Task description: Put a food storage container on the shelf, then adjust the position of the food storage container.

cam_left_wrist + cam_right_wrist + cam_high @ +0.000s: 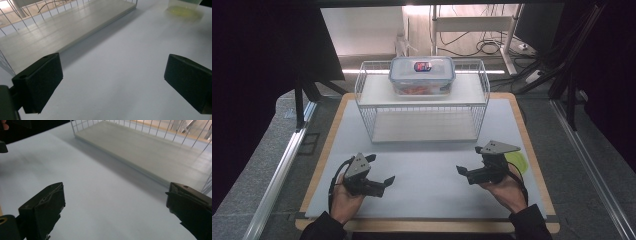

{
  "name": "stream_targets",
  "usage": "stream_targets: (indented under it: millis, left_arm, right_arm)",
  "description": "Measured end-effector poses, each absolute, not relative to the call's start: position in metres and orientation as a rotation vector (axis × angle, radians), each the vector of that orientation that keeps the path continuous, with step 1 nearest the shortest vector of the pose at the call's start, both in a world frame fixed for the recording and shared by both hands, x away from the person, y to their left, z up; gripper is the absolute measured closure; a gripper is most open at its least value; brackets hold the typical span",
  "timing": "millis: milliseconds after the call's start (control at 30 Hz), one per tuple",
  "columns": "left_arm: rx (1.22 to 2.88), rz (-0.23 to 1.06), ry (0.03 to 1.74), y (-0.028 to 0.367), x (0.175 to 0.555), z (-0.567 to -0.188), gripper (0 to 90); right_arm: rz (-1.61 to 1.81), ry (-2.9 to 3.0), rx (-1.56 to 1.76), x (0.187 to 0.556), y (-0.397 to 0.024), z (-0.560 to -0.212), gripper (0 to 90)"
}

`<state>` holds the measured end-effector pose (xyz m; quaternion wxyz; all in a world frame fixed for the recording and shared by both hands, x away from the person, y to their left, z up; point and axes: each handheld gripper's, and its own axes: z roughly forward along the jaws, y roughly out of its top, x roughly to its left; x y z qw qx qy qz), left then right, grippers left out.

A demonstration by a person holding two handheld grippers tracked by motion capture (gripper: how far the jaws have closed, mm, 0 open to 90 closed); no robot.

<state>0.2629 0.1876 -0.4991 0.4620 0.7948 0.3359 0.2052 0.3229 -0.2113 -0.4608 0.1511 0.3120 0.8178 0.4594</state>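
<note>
We find no text, brand, number or sign that can be read anywhere. The one printed mark sits on the lid of the clear plastic container (pixel 422 75) on top of the white wire rack (pixel 422 107): a small red and blue label (pixel 422 66), too small and blurred for us to make out any letters. The table mat (pixel 422 170) carries no print that we can see.
</note>
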Motion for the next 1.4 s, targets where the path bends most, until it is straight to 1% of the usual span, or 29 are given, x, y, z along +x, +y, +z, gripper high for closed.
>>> stream_targets:
  millis: [133, 400, 533, 700, 733, 767, 800, 833, 867, 1000, 1033, 1067, 1100, 1133, 1167, 1200, 1233, 1333, 1400]
  left_arm:
    - [1.998, 0.523, 0.840, 0.188, 0.259, -0.506, 1.9]
    - [2.006, 0.502, 0.847, 0.189, 0.257, -0.511, 2.4]
    - [2.010, 0.511, 0.835, 0.188, 0.256, -0.510, 2.4]
    - [2.014, 0.512, 0.828, 0.187, 0.256, -0.511, 2.4]
    - [2.013, 0.513, 0.831, 0.188, 0.256, -0.511, 2.4]
    - [2.013, 0.513, 0.831, 0.188, 0.256, -0.511, 2.4]
    - [2.014, 0.514, 0.831, 0.188, 0.256, -0.511, 2.4]
    - [2.013, 0.515, 0.832, 0.187, 0.256, -0.511, 2.4]
    - [2.017, 0.512, 0.831, 0.187, 0.256, -0.511, 2.4]
    - [2.037, 0.506, 0.827, 0.186, 0.257, -0.513, 2.5]
    - [2.037, 0.506, 0.827, 0.186, 0.257, -0.513, 2.5]
    - [2.039, 0.508, 0.825, 0.185, 0.256, -0.513, 2.5]
    - [2.038, 0.512, 0.821, 0.185, 0.256, -0.513, 2.5]
    - [2.036, 0.513, 0.819, 0.185, 0.256, -0.513, 2.5]
    - [2.036, 0.513, 0.819, 0.185, 0.256, -0.513, 2.5]
    - [2.034, 0.514, 0.820, 0.185, 0.256, -0.512, 2.5]
    - [2.034, 0.514, 0.820, 0.185, 0.256, -0.512, 2.5]
    - [2.028, 0.515, 0.825, 0.186, 0.256, -0.512, 2.5]
    - [2.027, 0.514, 0.826, 0.186, 0.256, -0.513, 2.5]
  right_arm:
    - [1.285, 2.365, 0.888, 0.319, -0.209, -0.469, 1.9]
    - [1.171, 2.424, 0.876, 0.315, -0.208, -0.484, 1.4]
    - [1.157, 2.433, 0.900, 0.316, -0.210, -0.486, 1.2]
    - [1.150, 2.426, 0.925, 0.317, -0.214, -0.484, 8.3]
    - [1.139, 2.412, 0.935, 0.317, -0.216, -0.482, 14.3]
    - [1.139, 2.412, 0.935, 0.317, -0.216, -0.482, 14.3]
    - [1.134, 2.403, 0.942, 0.317, -0.218, -0.480, 17.3]
    - [1.130, 2.391, 0.953, 0.317, -0.220, -0.479, 22.2]
    - [1.128, 2.364, 0.973, 0.318, -0.227, -0.475, 31.8]
    - [1.109, 2.339, 1.017, 0.321, -0.243, -0.467, 53.8]
    - [1.109, 2.339, 1.017, 0.321, -0.243, -0.467, 53.8]
    - [1.101, 2.338, 1.026, 0.322, -0.248, -0.466, 58.7]
    - [1.093, 2.320, 1.047, 0.324, -0.255, -0.464, 68.9]
    - [1.090, 2.314, 1.059, 0.325, -0.259, -0.463, 72.0]
    - [1.090, 2.314, 1.059, 0.325, -0.259, -0.463, 72.0]
    - [1.071, 2.283, 1.095, 0.326, -0.267, -0.461, 78.5]
    - [1.071, 2.283, 1.095, 0.326, -0.267, -0.461, 78.5]
    - [1.073, 2.211, 1.180, 0.330, -0.288, -0.457, 88.8]
    - [1.070, 2.171, 1.222, 0.332, -0.300, -0.456, 90.0]
